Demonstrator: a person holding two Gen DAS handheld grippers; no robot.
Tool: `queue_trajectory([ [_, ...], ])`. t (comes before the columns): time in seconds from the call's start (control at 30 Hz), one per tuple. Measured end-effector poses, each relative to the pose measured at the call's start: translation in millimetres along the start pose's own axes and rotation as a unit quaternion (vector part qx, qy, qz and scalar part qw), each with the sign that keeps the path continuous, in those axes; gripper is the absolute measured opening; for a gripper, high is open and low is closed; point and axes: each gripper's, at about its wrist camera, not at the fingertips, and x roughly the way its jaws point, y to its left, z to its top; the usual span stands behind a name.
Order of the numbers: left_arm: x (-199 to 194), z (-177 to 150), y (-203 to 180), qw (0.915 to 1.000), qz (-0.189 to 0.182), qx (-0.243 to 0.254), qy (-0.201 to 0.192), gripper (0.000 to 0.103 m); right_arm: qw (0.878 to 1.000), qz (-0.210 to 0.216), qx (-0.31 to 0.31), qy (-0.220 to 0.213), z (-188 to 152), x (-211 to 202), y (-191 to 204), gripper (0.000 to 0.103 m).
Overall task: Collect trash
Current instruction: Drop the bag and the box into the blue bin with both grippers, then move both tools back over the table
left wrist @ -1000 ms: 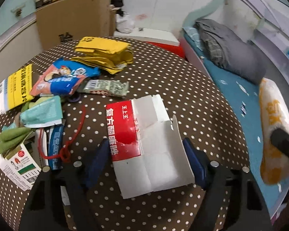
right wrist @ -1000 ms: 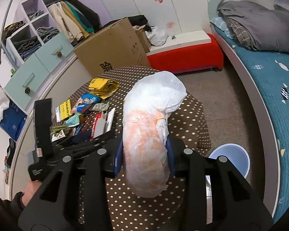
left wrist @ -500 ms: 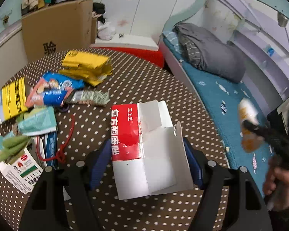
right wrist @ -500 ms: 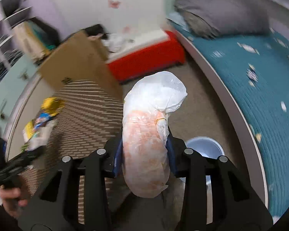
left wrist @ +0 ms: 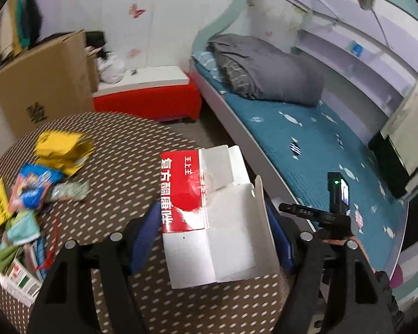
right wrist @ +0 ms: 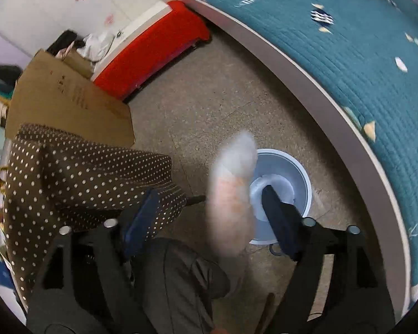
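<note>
White plastic bag (right wrist: 232,194), long axis upright, hangs between your opening right gripper (right wrist: 209,217) pads, bin (right wrist: 298,167) just beyond; your left gripper (left wrist: 211,222) clamps the carton (left wrist: 209,222).

We see both views in soft, even indoor light with faint shadows and no harsh glare. Fisheye bending curves the bed (left wrist: 306,128) edge and darkens the corners into black vignettes. In the left wrist view the wrappers (left wrist: 58,150) at the left smear and the worktop (left wrist: 119,167) dots streak. In the right wrist view the plastic bag (right wrist: 232,194) at centre is heavily motion-blurred; the bin (right wrist: 298,172) stays sharper.
</note>
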Motion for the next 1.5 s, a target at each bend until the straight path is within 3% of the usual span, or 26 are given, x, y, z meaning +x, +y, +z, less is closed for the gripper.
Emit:
queue_trajectory([
  [0.3,47.5,17.3,-76.2,0.9958,-0.046,0.076,0.023,0.071,0.996,0.026,0.042,-0.072,2.3,-64.4,-26.6,0.082],
  [0.53,114.1,20.2,-133.0,0.9858,-0.079,0.12,0.086,0.071,0.991,0.032,0.044,-0.123,6.0,-112.5,-37.8,0.085],
  [0.83,192.4,18.5,-158.9,0.9748,-0.078,0.128,0.165,0.073,0.987,0.033,0.053,-0.149,6.5,-138.8,-45.7,0.086],
  [0.9,205.1,18.4,-162.6,0.9716,-0.07,0.141,0.177,0.092,0.987,0.033,0.053,-0.151,5.6,-140.7,-45.5,0.086],
  [0.97,211.7,18.5,-161.7,0.9715,-0.057,0.149,0.176,0.094,0.986,0.034,0.053,-0.152,4.4,-143.2,-45.0,0.086],
  [1.1,208.8,20.0,-155.5,0.9731,-0.052,0.142,0.174,0.094,0.986,0.033,0.055,-0.156,0.9,-147.1,-41.5,0.097],
  [1.3,168.6,27.6,-138.3,0.9831,-0.036,0.128,0.126,0.094,0.983,0.018,0.048,-0.176,-3.6,-154.7,-27.2,0.097],
  [1.5,108.6,33.3,-121.9,0.9904,-0.024,0.119,0.066,0.094,0.978,-0.004,0.002,-0.208,-7.0,-172.6,12.2,0.097],
])
